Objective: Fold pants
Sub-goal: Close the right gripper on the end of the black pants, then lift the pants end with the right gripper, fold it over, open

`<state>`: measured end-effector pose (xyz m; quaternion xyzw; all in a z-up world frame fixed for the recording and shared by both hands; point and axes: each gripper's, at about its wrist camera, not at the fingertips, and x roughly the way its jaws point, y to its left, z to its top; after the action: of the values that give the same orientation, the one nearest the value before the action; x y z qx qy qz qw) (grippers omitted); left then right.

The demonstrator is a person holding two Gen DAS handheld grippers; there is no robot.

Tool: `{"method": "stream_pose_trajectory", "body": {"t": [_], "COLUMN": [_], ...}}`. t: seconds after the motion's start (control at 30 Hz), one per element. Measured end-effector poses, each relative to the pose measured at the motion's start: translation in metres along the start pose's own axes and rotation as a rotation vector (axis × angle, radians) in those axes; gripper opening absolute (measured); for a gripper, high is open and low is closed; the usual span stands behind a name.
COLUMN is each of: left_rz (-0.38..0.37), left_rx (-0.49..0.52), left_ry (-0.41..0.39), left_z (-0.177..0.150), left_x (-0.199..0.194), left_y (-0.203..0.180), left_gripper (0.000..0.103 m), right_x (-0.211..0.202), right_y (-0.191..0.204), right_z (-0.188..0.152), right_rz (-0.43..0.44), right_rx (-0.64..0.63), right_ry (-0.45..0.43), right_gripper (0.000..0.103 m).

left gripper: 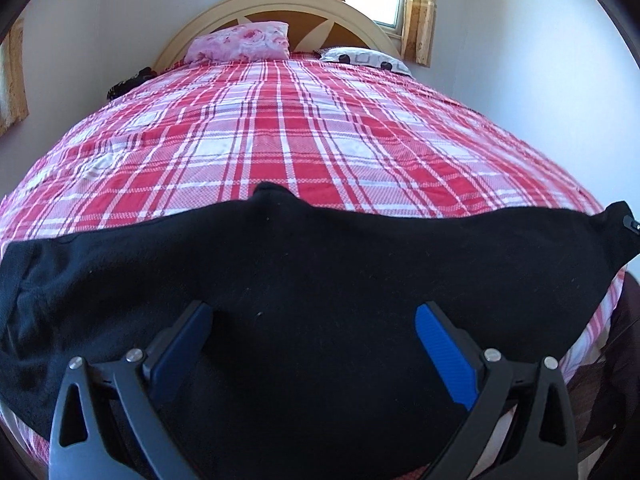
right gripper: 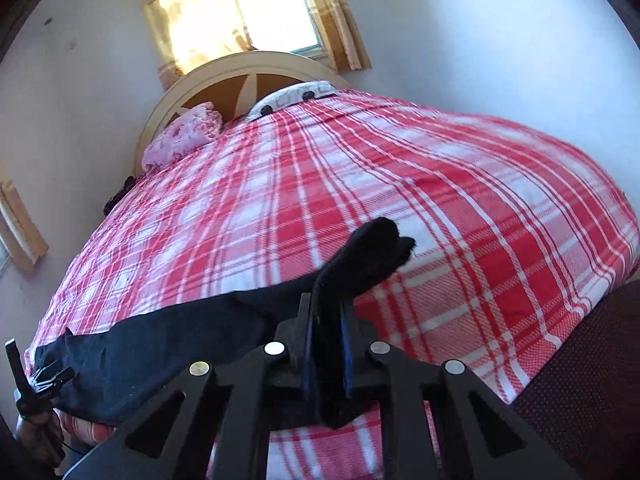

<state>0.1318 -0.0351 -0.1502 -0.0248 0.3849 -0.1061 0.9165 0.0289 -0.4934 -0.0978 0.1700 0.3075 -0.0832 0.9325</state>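
Pinching a fold of the black pants (right gripper: 328, 360), your right gripper (right gripper: 326, 344) is clamped shut. Your left gripper (left gripper: 314, 344) gapes wide over them, gripping nothing, at the bed's (left gripper: 280, 128) near edge.

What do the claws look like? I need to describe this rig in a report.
Both are matte black plastic linkages with triangular cutouts and silver pivot bolts. The left claw has flat blue ribbed pads; the right claw has blue pads too. No cables or sleeves show.

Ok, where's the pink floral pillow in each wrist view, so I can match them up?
Left wrist: pink floral pillow top centre-left, against the headboard.
Right wrist: pillow upper left, tilted, at the bed's head.
Shared landmark: the arched headboard under the window.
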Motion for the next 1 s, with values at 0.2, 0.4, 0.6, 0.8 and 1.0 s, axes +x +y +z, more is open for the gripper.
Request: {"method": "stream_pose_trajectory", "body": {"t": [0.2, 0.4, 0.6, 0.8, 1.0], "left_rz": [-0.019, -0.03, -0.044, -0.044, -0.041], "left_rx": [-0.031, -0.043, -0.057, -0.058, -0.067], "left_ry": [-0.007, -0.017, -0.024, -0.024, -0.024], "left_z": [-0.004, -0.005, -0.007, -0.007, -0.007], "left_x": [-0.006, -0.008, -0.01, -0.01, -0.011], "left_y": [0.005, 0.008, 0.01, 0.011, 0.013], "left_gripper": [0.103, 0.103, 0.103, 0.103, 0.103], "right_x": [-0.014, -0.031, -0.042, -0.021, -0.037], "right_y": [0.058, 0.087, 0.042, -0.032, -0.011], "right_z": [0.002, 0.004, 0.025, 0.014, 0.013], "right_rz": [0.05, 0.097, 0.033, -0.005, 0.107], "right_rx": [-0.105, -0.126, 0.066, 0.352, 0.353], "right_ry": [-0.03, -0.055, -0.08, 0.001, -0.026], "right_gripper": [0.011, 0.011, 0.011, 0.011, 0.011]}}
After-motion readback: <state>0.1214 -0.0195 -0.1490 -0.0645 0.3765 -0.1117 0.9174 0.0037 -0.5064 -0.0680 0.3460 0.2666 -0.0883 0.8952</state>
